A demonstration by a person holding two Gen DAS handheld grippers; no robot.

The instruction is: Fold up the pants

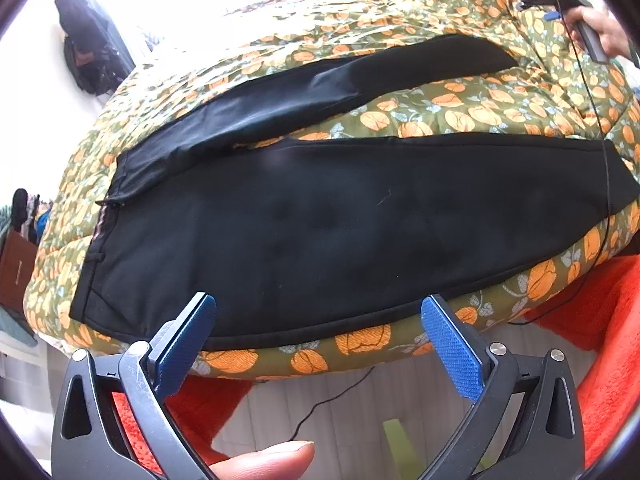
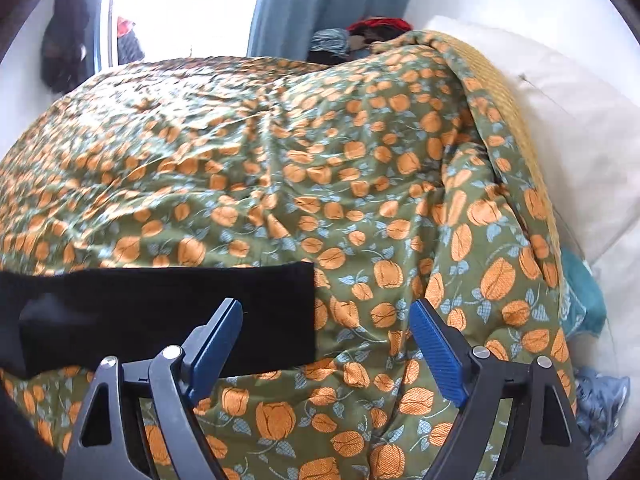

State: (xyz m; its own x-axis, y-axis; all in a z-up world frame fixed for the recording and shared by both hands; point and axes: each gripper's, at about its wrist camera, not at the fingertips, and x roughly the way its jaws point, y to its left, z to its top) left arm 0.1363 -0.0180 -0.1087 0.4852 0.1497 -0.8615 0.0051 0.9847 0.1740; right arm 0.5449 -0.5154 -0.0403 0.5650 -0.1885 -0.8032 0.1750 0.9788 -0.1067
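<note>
Black pants point(image 1: 320, 216) lie spread flat on a green quilt with orange flowers point(image 1: 472, 112), waist at the left and the two legs splayed apart toward the right. My left gripper point(image 1: 318, 310) is open and empty, just off the near edge of the pants at the bed's side. In the right wrist view the end of one pant leg point(image 2: 168, 316) lies on the quilt point(image 2: 320, 184). My right gripper point(image 2: 326, 316) is open and empty, its left finger over the leg's hem. The right gripper also shows far off in the left wrist view point(image 1: 568, 8).
A red-orange rug point(image 1: 608, 320) and a thin black cable point(image 1: 336, 396) lie on the pale floor by the bed. A white pillow point(image 2: 560, 128) sits at the quilt's right edge. Blue curtains point(image 2: 320, 0) and piled clothes point(image 2: 360, 36) are behind the bed.
</note>
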